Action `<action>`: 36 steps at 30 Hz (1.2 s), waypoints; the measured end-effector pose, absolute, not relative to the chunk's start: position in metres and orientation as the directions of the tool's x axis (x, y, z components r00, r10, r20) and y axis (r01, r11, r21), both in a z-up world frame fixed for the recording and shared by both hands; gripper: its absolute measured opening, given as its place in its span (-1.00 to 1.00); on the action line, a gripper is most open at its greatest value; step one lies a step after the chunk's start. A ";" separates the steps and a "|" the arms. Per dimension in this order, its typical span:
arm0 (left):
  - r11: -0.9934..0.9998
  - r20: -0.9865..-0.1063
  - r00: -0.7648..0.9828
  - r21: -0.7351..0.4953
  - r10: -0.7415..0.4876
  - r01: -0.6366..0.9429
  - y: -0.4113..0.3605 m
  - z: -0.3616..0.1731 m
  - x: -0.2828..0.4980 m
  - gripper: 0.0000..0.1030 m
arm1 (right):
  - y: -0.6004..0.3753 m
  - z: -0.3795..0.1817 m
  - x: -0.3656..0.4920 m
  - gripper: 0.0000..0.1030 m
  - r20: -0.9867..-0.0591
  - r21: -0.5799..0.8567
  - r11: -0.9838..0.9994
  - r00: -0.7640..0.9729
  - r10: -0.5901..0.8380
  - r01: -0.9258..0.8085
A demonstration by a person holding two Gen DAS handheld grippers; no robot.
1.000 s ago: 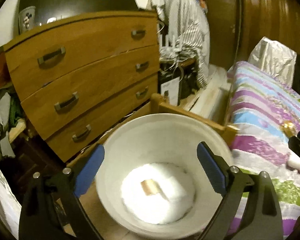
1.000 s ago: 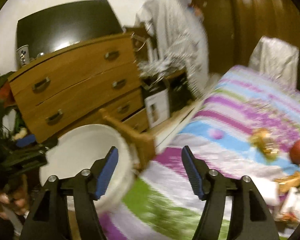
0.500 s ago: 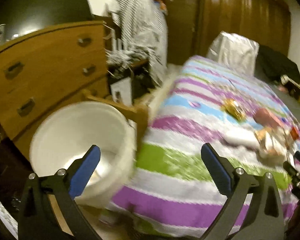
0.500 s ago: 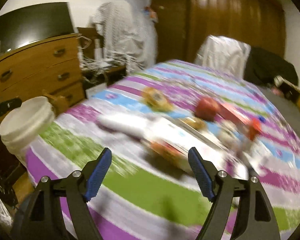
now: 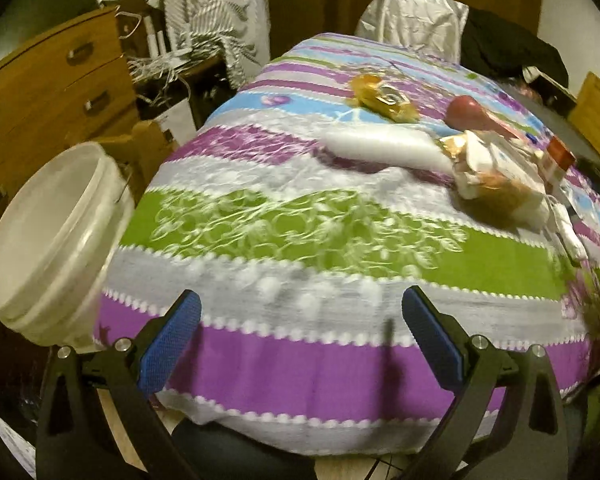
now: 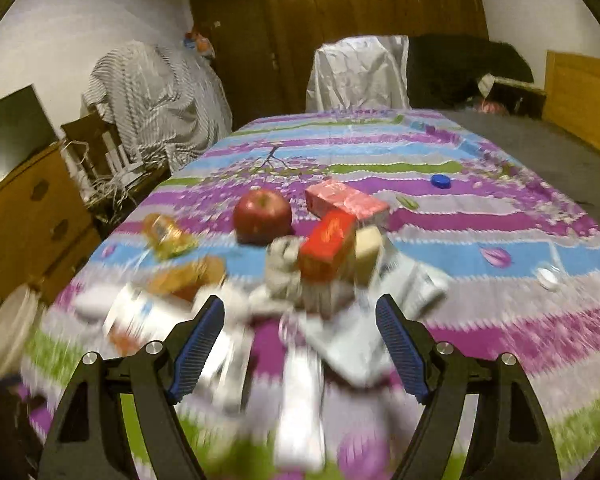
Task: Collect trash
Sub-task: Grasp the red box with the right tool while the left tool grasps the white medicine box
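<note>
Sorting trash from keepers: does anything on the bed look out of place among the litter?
Yes: a whole red apple sits on the striped bedspread amid wrappers and a red box. It looks intact, unlike the crumpled packaging around it.

The left tool [image 5: 300, 344] hangs wide open and empty over the foot of the striped bed [image 5: 300, 232]. A white bucket [image 5: 48, 240] stands just beside the bed's left edge. Wrappers [image 5: 496, 176] and an apple [image 5: 466, 112] lie farther up the cover.
</note>
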State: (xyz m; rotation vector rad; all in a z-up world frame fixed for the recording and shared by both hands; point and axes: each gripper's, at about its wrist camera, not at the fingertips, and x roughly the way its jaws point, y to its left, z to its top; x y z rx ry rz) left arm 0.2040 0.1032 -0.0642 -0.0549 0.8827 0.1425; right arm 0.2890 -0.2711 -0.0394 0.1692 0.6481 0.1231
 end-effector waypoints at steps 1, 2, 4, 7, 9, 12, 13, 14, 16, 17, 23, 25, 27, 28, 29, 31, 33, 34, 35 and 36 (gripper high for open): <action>0.990 -0.767 0.632 0.021 0.108 -0.142 0.099 -0.063 0.204 0.89 | -0.268 -0.042 0.303 0.43 -0.600 0.201 0.978 0.782 0.166 -0.053; 0.990 -0.764 0.635 0.028 0.112 -0.141 0.098 -0.061 0.205 0.89 | -0.271 -0.049 0.323 0.21 -0.630 0.201 0.979 0.763 0.142 -0.016; 0.990 -0.758 0.641 0.037 0.118 -0.138 0.096 -0.058 0.205 0.89 | -0.273 -0.060 0.348 -0.39 -0.667 0.231 0.973 0.730 0.149 0.012; 0.990 -0.757 0.643 0.038 0.117 -0.136 0.095 -0.057 0.206 0.89 | -0.269 -0.058 0.352 -0.54 -0.653 0.272 0.962 0.730 0.199 -0.019; 0.990 -0.760 0.640 0.038 0.117 -0.137 0.094 -0.058 0.206 0.89 | -0.264 -0.040 0.328 -0.55 -0.580 0.366 0.924 0.749 0.321 -0.112; 0.991 -0.771 0.628 0.031 0.108 -0.132 0.091 -0.061 0.208 0.89 | -0.256 -0.010 0.288 -0.55 -0.514 0.333 0.926 0.789 0.337 -0.179; 0.991 -0.770 0.630 0.028 0.103 -0.127 0.089 -0.060 0.206 0.89 | -0.257 -0.004 0.278 -0.55 -0.497 0.338 0.921 0.795 0.348 -0.193; 0.992 -0.768 0.632 0.028 0.100 -0.123 0.087 -0.060 0.205 0.89 | -0.261 0.003 0.264 -0.55 -0.478 0.346 0.916 0.803 0.357 -0.201; 0.994 -0.762 0.640 0.032 0.093 -0.107 0.082 -0.058 0.201 0.89 | -0.273 0.012 0.240 -0.55 -0.447 0.381 0.901 0.812 0.374 -0.206; 0.994 -0.761 0.643 0.032 0.089 -0.100 0.080 -0.058 0.200 0.89 | -0.282 0.015 0.227 -0.55 -0.429 0.412 0.888 0.816 0.387 -0.204; 0.998 -0.768 0.639 -0.005 0.033 -0.058 0.066 -0.056 0.206 0.89 | -0.318 0.000 0.162 -0.54 -0.430 0.526 0.837 0.802 0.415 -0.152; 0.998 -0.770 0.638 -0.051 -0.011 -0.045 0.058 -0.050 0.216 0.89 | -0.322 -0.010 0.148 -0.54 -0.444 0.551 0.823 0.788 0.427 -0.136; 0.994 -0.760 0.646 -0.112 -0.073 -0.019 0.043 -0.042 0.231 0.89 | -0.323 -0.019 0.139 -0.54 -0.448 0.571 0.811 0.780 0.438 -0.128; 0.993 -0.751 0.655 -0.120 -0.086 -0.007 0.035 -0.039 0.238 0.89 | -0.324 -0.022 0.134 -0.54 -0.450 0.577 0.808 0.777 0.440 -0.124; 0.993 -0.734 0.673 -0.113 -0.093 0.013 0.024 -0.034 0.247 0.89 | -0.324 -0.027 0.131 -0.54 -0.450 0.589 0.799 0.773 0.447 -0.120; 0.996 -0.703 0.706 -0.075 -0.086 0.046 0.002 -0.026 0.268 0.89 | -0.326 -0.031 0.128 -0.54 -0.443 0.606 0.786 0.770 0.459 -0.120; 0.992 -0.712 0.692 -0.062 -0.120 0.108 -0.015 -0.024 0.289 0.89 | -0.329 -0.032 0.126 -0.54 -0.439 0.609 0.784 0.771 0.461 -0.121; 0.989 -0.727 0.675 -0.043 -0.129 0.142 -0.025 -0.024 0.303 0.89 | -0.330 -0.032 0.123 -0.54 -0.439 0.605 0.787 0.774 0.457 -0.122; 0.987 -0.730 0.672 -0.023 -0.123 0.156 -0.029 -0.024 0.310 0.89 | -0.332 -0.032 0.123 -0.54 -0.438 0.605 0.787 0.775 0.456 -0.121; 0.988 -0.731 0.675 0.009 -0.097 0.152 -0.032 -0.025 0.320 0.89 | -0.336 -0.033 0.122 -0.54 -0.436 0.607 0.786 0.777 0.454 -0.118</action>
